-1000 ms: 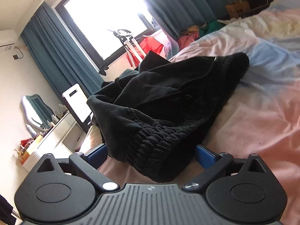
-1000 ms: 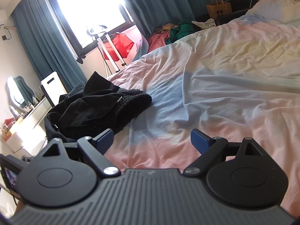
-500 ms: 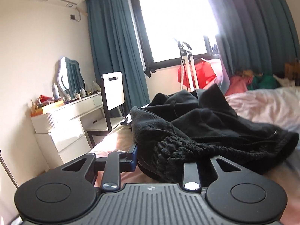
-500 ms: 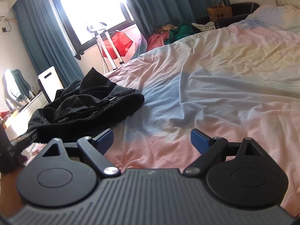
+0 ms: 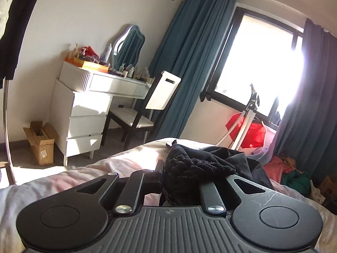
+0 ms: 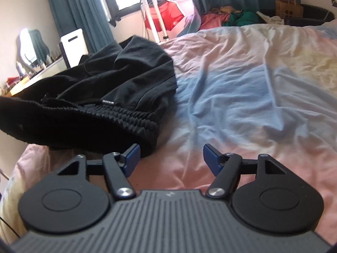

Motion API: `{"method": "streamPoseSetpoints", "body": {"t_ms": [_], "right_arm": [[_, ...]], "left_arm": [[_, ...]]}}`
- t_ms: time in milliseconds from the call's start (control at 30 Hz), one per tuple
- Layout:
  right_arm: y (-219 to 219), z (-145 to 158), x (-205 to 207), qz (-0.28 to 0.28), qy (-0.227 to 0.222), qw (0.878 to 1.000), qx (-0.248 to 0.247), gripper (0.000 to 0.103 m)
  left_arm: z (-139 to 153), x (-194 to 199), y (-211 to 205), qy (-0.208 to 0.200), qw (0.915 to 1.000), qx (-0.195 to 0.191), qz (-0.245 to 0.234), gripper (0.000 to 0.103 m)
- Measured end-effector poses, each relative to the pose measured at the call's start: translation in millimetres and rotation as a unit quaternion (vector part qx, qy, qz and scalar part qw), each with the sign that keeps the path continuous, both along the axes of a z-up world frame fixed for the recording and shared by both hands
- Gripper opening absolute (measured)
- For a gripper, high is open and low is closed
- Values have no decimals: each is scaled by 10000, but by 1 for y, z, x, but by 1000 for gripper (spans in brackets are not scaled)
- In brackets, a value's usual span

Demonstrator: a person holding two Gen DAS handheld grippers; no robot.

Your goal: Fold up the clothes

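Observation:
A crumpled black garment with a ribbed elastic waistband [image 6: 109, 97] lies on the pastel bed sheet [image 6: 242, 88]. My left gripper [image 5: 179, 181] is shut on the waistband of the black garment [image 5: 195, 166], which bunches over its fingers and hides the tips. My right gripper [image 6: 169, 156] is open and empty, low over the sheet, with its left finger [image 6: 131, 155] just beside the waistband's near right end.
A white dresser [image 5: 84, 109] with a mirror and a white chair [image 5: 147, 111] stand past the bed's left edge. A cardboard box [image 5: 41, 141] sits on the floor. Clothes pile [image 6: 231, 18] and a red bag on a stand [image 6: 162, 14] sit by the window.
My left gripper closed on the garment's waistband and swung left, lifting that edge. My right gripper moved in toward the other end of the waistband, still open.

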State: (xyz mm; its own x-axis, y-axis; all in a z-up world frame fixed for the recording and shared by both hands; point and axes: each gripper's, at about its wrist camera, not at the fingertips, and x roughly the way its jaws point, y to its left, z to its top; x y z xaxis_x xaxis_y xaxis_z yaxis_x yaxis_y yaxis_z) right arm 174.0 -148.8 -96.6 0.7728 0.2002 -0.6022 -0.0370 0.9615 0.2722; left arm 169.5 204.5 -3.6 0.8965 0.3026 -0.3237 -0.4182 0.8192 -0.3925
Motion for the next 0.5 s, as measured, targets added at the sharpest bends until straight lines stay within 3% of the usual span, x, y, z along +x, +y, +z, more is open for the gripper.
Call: {"method": "streamPoseSetpoints", "body": {"t_ms": [167,233,367,500], "right_arm": [[31,-27,28,321,-66,9992,219,68],[27,-35,37,118,-158,9985,502,67],[26,-46,59,13,-294,9974,661,49],[25,-47,67,86,-477,9954,823,19]], "left_arm": [[-9,-5,42,193,9988,-429,120,13],[-12,-7,45,258,9988,-412,116,13],[-22,-3,41,437,9983,-384,93,14],[-34,-5,37,650,9963,-563,79,16]]}}
